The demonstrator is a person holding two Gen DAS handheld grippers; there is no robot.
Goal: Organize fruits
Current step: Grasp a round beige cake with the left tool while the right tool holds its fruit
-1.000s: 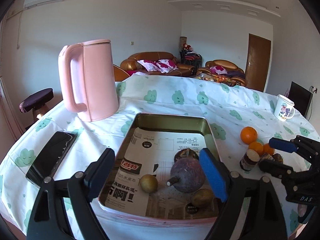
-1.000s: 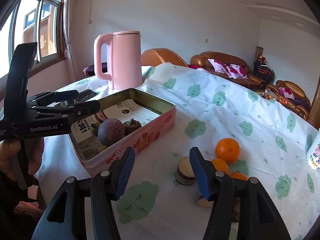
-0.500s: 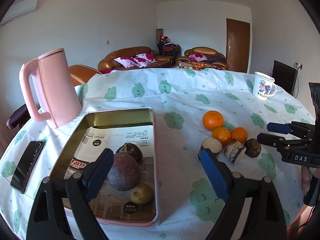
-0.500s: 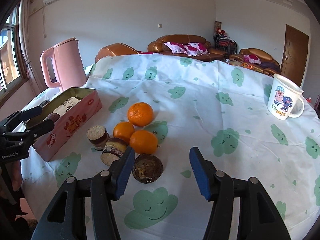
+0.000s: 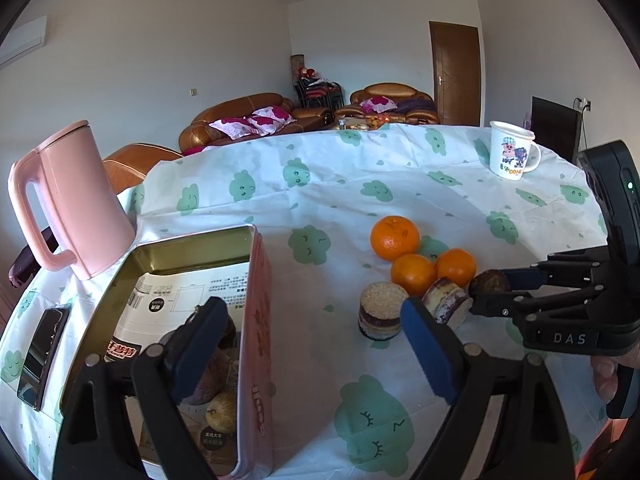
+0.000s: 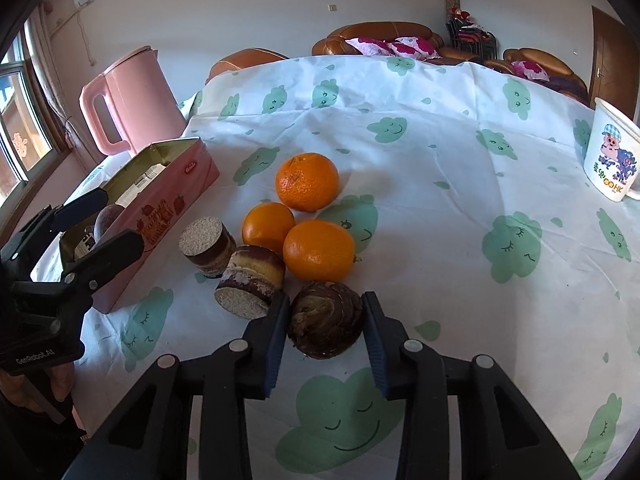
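**Right claw closing round dark fruit; left claw wide over tin's edge**

Right gripper (image 6: 324,334): the jaws are closing, with the dark brown, wrinkled round fruit (image 6: 326,320) between them. The pads stand at, or just short of, its two flanks; whether they already press it cannot be told. The fruit sits on the white tablecloth with green cloud faces (image 6: 460,160), at the near edge of the cluster.

Left gripper (image 5: 312,354): jaws spread wide, nothing between the pads. Its left finger hangs over the open rectangular pink tin with gold inside (image 5: 258,320), its right finger over bare cloth.

Cluster, near to far from the dark fruit:
- at 10 o'clock, touching or nearly so, a layered brown-and-cream cylinder lying on its side (image 6: 250,282);
- further at 10 o'clock, a second layered cylinder standing upright (image 6: 206,246);
- at 12 o'clock, a small orange (image 6: 319,250), with another small orange (image 6: 268,226) just beside it at 9 o'clock;
- beyond both, a larger orange with a stem dimple (image 6: 307,181).

Tin contents (left wrist view): printed paper lining, a large dull purple round fruit (image 5: 208,376) partly hidden by the finger, a small yellowish-green fruit (image 5: 222,416) at its 6 o'clock.

Farther off: a black phone (image 5: 40,354) lying flat at 9 o'clock of the tin; a tall pink lidded jug with handle (image 5: 70,200) at its 11 o'clock; a white cartoon-printed mug (image 5: 512,156) well apart, at 1 o'clock of the oranges.
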